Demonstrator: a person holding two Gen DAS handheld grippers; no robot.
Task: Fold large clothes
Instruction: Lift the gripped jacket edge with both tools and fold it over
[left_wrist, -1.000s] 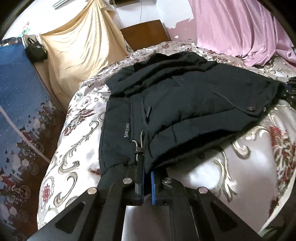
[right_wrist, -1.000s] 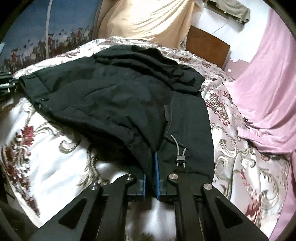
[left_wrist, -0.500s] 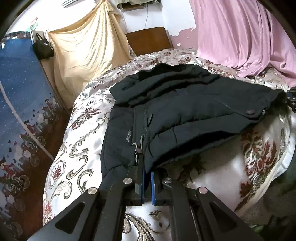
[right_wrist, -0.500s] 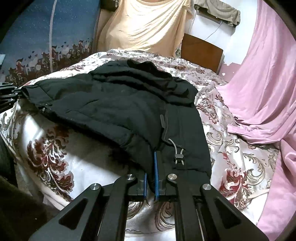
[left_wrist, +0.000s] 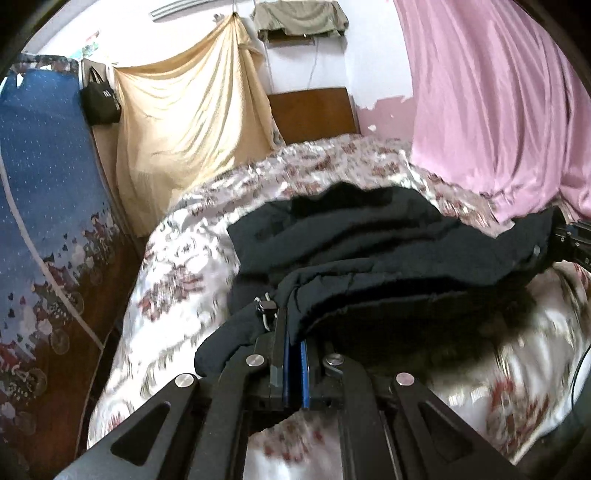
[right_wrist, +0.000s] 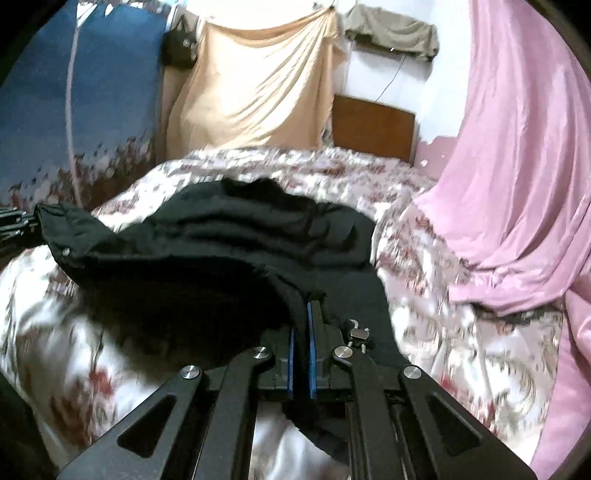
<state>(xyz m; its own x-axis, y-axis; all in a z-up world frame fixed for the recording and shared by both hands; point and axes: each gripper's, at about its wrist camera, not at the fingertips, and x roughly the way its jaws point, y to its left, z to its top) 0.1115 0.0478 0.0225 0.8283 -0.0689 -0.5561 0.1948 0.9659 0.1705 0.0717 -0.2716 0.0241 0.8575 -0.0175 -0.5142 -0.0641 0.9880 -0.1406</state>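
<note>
2 black two-finger grippers each pinch the near hem of a large black padded jacket (left_wrist: 369, 236) that lies across a bed covered with a shiny white quilt patterned in red and gold flowers (left_wrist: 177, 266). The left gripper (left_wrist: 293, 332) has its blue-lined fingers (left_wrist: 285, 354) clenched on a fold of dark cloth at the jacket's hem, right beside a small drawcord toggle (left_wrist: 266, 305). The right gripper (right_wrist: 301, 332) is likewise clamped on the hem at the other end, cloth passing between its blue pads (right_wrist: 312, 332) and hanging below them, with another cord toggle (right_wrist: 356, 332) just to the side. Between the 2 grips the hem is raised off the quilt, so a dark hollow shows beneath it, while the far part of the jacket rests bunched on the bed. In the left view the right gripper's tip shows at the jacket's far corner near a snap button (left_wrist: 536, 251). Behind the bed stand a brown wooden headboard (left_wrist: 314, 110), a hanging beige cloth (left_wrist: 184, 122), a pink satin curtain (left_wrist: 498, 103), and a blue patterned sheet (left_wrist: 44, 184) with a small black bag (left_wrist: 100, 101) hung beside it.
</note>
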